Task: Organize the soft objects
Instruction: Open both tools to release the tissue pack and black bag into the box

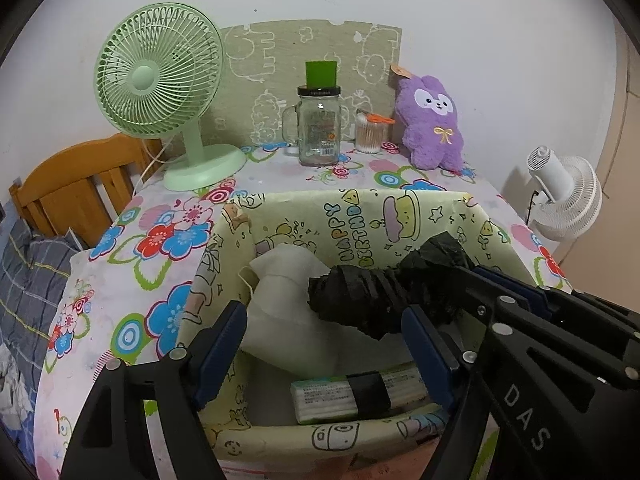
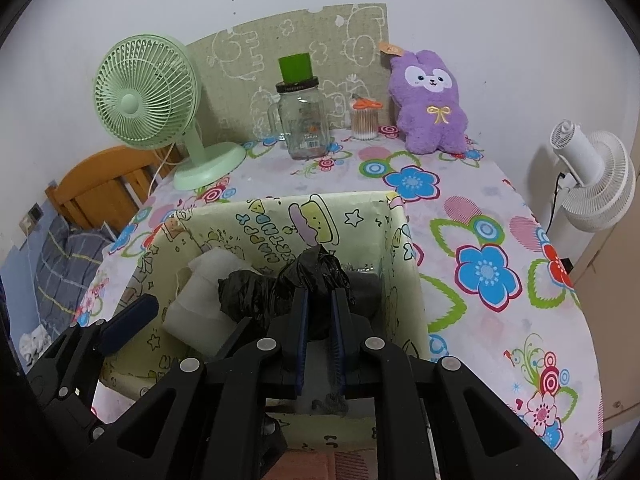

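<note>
Bag status: black plastic bag point(image 2: 280, 292) is pinched near its knotted end between the right gripper point(image 2: 320, 312) pads, jaws clenched almost flat on the plastic. The rest of the bag trails left of those fingers, above the inside of the yellow patterned box point(image 1: 360, 208). Left gripper point(image 1: 332, 344) stands released — pads spread wide, the bag's free end hanging between them and a little ahead, with no contact I can see.

Below the left fingers: white folded cloth point(image 1: 288, 292) against the box's left wall, wrapped packet point(image 1: 352, 396) flat on the bottom nearest the camera.

Risks, as I read it:
- One thin pinch on slick film — could slip out before the bag is low enough.
- Loose end could snag a left pad on release and drape over the rim.
- Crumpled plastic is springy — may puff back up instead of settling beside the cloth.
</note>
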Demonstrator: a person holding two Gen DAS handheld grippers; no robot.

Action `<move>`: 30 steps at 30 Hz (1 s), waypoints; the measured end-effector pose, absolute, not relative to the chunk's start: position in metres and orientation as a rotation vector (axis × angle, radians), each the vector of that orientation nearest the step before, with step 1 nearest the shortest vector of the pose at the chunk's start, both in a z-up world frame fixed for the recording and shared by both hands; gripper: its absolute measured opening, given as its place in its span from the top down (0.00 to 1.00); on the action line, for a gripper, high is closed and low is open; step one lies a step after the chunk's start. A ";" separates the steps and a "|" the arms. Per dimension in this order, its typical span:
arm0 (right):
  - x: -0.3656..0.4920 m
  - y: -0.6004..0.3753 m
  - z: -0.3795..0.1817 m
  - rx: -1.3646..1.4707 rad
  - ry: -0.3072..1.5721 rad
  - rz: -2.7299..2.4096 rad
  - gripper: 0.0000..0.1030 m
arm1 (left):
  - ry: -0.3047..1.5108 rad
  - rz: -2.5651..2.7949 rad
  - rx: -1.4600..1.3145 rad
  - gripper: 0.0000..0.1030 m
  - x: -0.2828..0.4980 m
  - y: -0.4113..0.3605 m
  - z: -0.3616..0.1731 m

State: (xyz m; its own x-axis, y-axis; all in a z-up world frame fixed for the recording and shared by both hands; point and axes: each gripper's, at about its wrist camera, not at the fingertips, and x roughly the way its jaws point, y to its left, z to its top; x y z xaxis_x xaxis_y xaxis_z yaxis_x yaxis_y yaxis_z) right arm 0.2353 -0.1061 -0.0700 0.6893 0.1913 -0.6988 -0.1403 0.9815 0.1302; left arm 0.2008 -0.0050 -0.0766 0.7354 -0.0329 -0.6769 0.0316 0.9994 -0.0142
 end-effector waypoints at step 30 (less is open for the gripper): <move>0.164 -0.115 -0.020 0.027 0.619 0.162 0.06 | 0.661 -0.040 -0.018 0.09 0.133 -0.011 -0.032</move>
State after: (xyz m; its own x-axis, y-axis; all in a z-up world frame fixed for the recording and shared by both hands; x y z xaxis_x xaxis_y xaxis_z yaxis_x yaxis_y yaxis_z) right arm 0.1637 -0.1148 -0.0199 0.8020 0.1596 -0.5757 -0.1436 0.9869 0.0735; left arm 0.1326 -0.0114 -0.0315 0.7885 -0.0434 -0.6135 0.0318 0.9990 -0.0299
